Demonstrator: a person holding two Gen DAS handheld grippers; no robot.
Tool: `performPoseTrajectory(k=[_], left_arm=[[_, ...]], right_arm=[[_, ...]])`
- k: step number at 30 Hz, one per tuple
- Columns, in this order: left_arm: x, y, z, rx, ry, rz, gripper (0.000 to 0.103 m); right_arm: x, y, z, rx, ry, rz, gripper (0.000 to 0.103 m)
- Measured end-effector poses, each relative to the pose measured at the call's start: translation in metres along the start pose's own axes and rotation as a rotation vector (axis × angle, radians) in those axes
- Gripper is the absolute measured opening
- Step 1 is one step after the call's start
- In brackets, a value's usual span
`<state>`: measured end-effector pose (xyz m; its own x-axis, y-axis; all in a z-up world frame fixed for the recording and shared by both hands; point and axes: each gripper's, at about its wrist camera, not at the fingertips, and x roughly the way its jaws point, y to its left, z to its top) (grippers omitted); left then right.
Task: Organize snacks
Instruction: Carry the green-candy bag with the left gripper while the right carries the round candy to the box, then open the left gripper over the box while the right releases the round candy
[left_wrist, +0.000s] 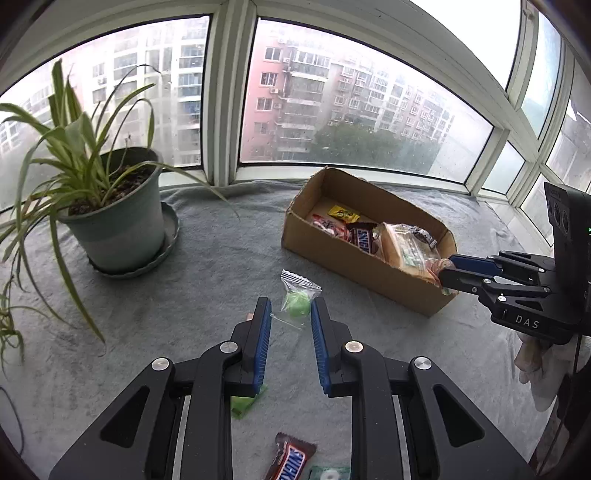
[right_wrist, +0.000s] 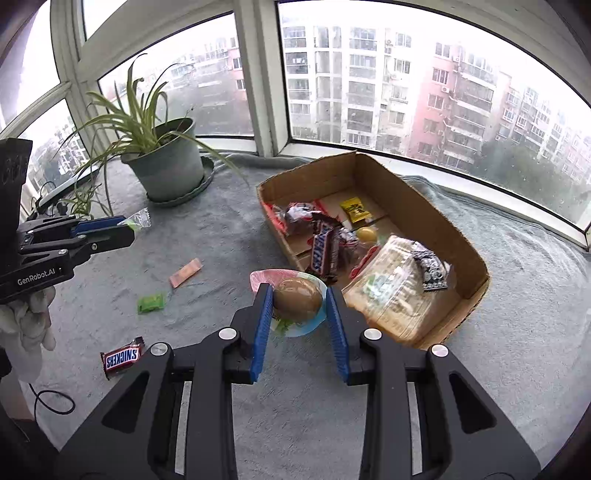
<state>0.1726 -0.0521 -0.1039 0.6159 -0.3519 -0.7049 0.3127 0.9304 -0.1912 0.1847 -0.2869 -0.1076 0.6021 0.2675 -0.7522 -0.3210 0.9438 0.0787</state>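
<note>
Over grey cloth (right_wrist: 221, 229) — packaged egg (right_wrist: 297, 298) between right fingers (right_wrist: 263, 314).

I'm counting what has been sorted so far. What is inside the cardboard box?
The cardboard box holds a Snickers bar, a yellow packet, a large clear bag of crackers, a black-and-white wrapper on that bag, and red-and-white wrappers. Anything beneath these is hidden.

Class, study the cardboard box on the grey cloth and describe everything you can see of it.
The cardboard box is a shallow, open-topped brown tray with worn, uneven rims and no lid. It sits flat on the grey cloth by the window, right of the potted plant. Inside lie wrapped snacks: a Snickers bar, a yellow packet and a large clear bag. Neither gripper touches it.
</note>
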Motion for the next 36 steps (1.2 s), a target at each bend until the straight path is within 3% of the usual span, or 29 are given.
performPoseTrajectory(k=[17, 36], left_arm=[[0.063, -0.066, 0.066, 0.099, -0.019, -0.063, 0.02], [0.11, -0.079, 0.071, 0.099, 0.044, -0.078, 0.02]], right_arm=[[0.041, -0.073, 0.047, 0.084, 0.006, -0.073, 0.031], [0.087, -0.089, 0.059, 0.099, 0.045, -0.077, 0.031]])
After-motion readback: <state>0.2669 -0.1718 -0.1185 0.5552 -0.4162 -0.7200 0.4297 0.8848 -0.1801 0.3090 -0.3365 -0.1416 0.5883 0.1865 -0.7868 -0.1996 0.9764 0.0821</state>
